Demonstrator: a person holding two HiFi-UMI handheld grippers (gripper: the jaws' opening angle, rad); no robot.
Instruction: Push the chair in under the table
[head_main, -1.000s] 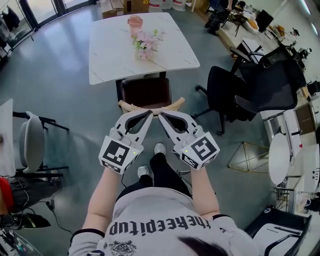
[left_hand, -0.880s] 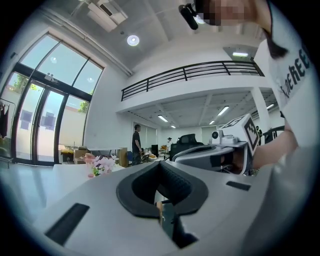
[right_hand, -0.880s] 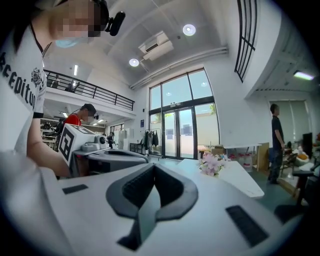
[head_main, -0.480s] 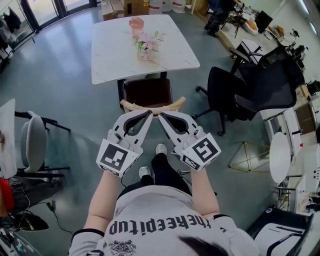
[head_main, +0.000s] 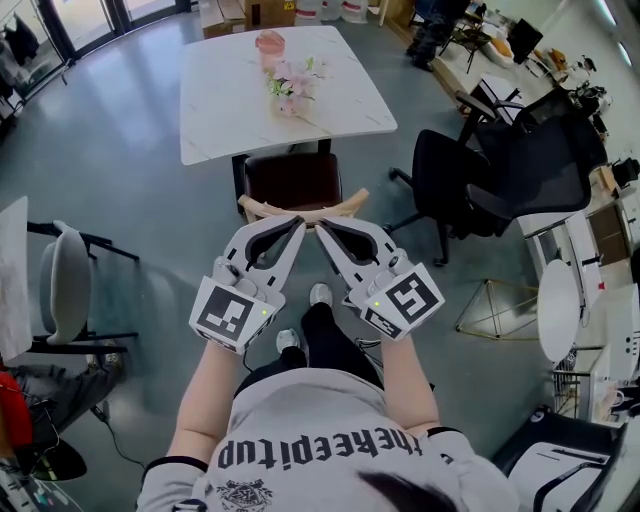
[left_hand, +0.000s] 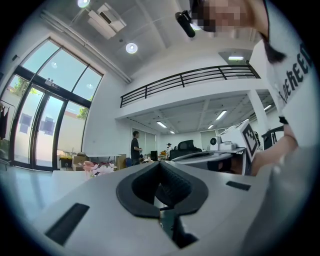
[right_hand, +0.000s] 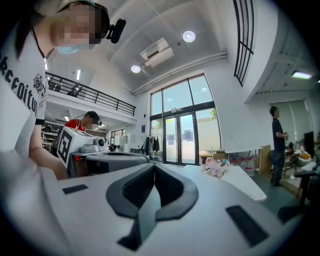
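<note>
A chair with a dark brown seat (head_main: 292, 183) and a curved pale wood backrest (head_main: 345, 207) stands at the near edge of the white table (head_main: 230, 110), its seat partly under the top. My left gripper (head_main: 297, 224) and right gripper (head_main: 322, 227) are side by side, both shut with nothing between the jaws. Their tips lie over the middle of the backrest's top rail; whether they touch it I cannot tell. In the left gripper view the shut left gripper (left_hand: 161, 167) points level, as does the right gripper (right_hand: 153, 170) in its own view.
Pink flowers (head_main: 290, 88) and a pink container (head_main: 270, 42) sit on the table. A black office chair (head_main: 470, 190) stands to the right and a grey chair (head_main: 65, 285) to the left. The person's shoes (head_main: 320, 297) are just behind the brown chair.
Both grippers have shifted only slightly and stay shut at the backrest. The chair keeps the same place relative to the table.
</note>
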